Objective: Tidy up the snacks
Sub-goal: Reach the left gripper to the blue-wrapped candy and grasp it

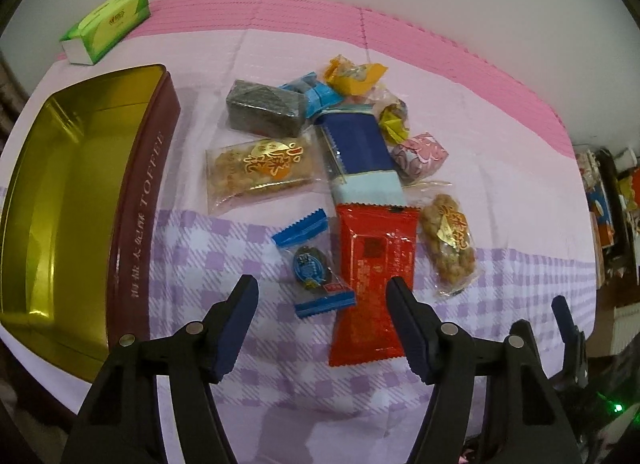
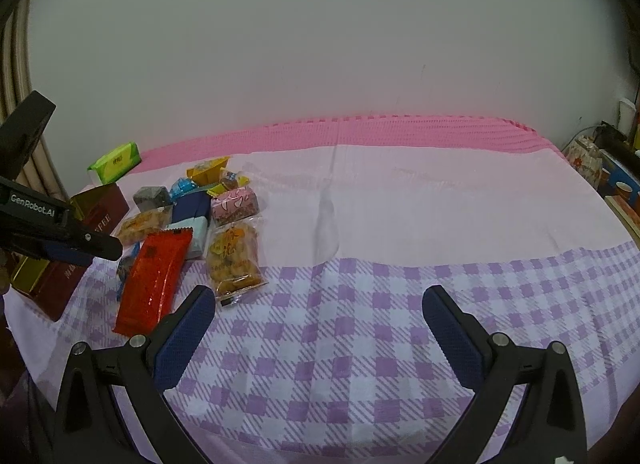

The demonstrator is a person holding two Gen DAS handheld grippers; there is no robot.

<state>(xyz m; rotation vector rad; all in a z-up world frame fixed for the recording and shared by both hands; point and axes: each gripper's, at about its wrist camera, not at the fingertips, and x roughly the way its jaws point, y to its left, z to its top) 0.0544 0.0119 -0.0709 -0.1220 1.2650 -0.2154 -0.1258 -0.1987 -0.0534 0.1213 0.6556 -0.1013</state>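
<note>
A pile of wrapped snacks lies on the cloth beside an open toffee tin (image 1: 140, 204) with a gold inside, which holds nothing I can see. My left gripper (image 1: 320, 288) hovers open just above a small blue-ended candy (image 1: 312, 264) and a red packet (image 1: 372, 284), its pads apart from both. Behind them lie a dark blue packet (image 1: 356, 144), two clear packets of nut brittle (image 1: 256, 172), a grey block (image 1: 264, 108) and a pink sweet (image 1: 420, 156). My right gripper (image 2: 319, 296) stands open over bare checked cloth, right of the red packet (image 2: 152, 280).
A green tissue box (image 1: 108, 24) sits at the far left corner behind the tin. Pink matting (image 2: 400, 132) borders the cloth along the white wall. Cluttered boxes and cups (image 2: 616, 184) stand past the table's right edge.
</note>
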